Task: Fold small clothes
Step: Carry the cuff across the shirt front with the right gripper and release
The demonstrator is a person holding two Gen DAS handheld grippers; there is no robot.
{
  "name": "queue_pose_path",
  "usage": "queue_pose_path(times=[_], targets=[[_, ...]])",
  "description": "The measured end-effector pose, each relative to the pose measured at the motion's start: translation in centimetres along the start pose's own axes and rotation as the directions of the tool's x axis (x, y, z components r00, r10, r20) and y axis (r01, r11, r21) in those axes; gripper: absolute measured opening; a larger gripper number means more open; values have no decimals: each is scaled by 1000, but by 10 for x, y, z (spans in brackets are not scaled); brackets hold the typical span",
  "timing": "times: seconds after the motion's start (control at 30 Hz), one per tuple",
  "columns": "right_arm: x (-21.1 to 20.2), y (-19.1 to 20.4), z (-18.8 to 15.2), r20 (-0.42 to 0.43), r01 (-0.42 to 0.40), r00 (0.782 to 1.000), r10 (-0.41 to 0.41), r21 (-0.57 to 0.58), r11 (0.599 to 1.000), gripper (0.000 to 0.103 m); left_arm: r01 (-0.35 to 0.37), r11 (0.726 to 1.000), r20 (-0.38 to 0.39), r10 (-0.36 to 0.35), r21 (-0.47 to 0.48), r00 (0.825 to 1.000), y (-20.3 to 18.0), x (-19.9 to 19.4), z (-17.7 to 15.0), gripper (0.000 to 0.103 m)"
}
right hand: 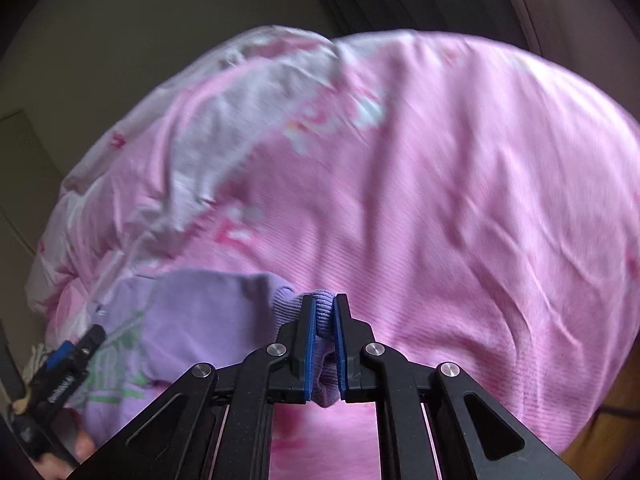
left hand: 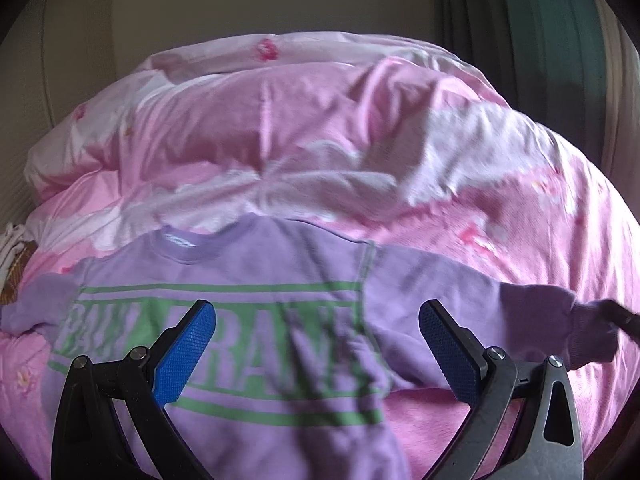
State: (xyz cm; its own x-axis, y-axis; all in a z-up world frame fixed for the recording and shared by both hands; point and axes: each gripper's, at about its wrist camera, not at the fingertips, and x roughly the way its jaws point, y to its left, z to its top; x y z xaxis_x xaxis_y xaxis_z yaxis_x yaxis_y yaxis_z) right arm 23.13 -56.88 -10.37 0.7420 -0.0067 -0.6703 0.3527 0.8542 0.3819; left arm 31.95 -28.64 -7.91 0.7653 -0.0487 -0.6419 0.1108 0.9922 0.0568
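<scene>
A small lilac sweatshirt with green lettering lies face up on the pink bed, collar to the far side. My left gripper is open and empty, hovering over the shirt's chest and right side. My right gripper is shut on the ribbed cuff of the shirt's right sleeve, holding it stretched out to the right. The right gripper's tip shows at the sleeve's end in the left wrist view. The left gripper shows at the lower left of the right wrist view.
A rumpled pink and white duvet is heaped behind the shirt. The pink bedsheet stretches to the right. A wall and curtains stand behind the bed. Some white and brown cloth lies at the bed's left edge.
</scene>
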Motion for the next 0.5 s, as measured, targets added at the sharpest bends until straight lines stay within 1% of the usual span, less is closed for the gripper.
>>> queue_pose_path(times=[0.13,0.23,0.4,0.5], targets=[[-23,41,11,37,-47,998,49,-50,998,9,-26,999,15,27,-40,1000,40,-14,7,103],[-32,85,17,53,-87,994,93,-107,990,9,-50,996,23,51,-73,998,75,-25,11,103],[-26,162,18,39,-145,987,154,-181,973,9,-103,987,33,108,-126,994,140,-40,14,103],[-18,209,10,24,-178,982,188,-222,959,9,-141,977,28,148,-159,989,183,-46,13,103]])
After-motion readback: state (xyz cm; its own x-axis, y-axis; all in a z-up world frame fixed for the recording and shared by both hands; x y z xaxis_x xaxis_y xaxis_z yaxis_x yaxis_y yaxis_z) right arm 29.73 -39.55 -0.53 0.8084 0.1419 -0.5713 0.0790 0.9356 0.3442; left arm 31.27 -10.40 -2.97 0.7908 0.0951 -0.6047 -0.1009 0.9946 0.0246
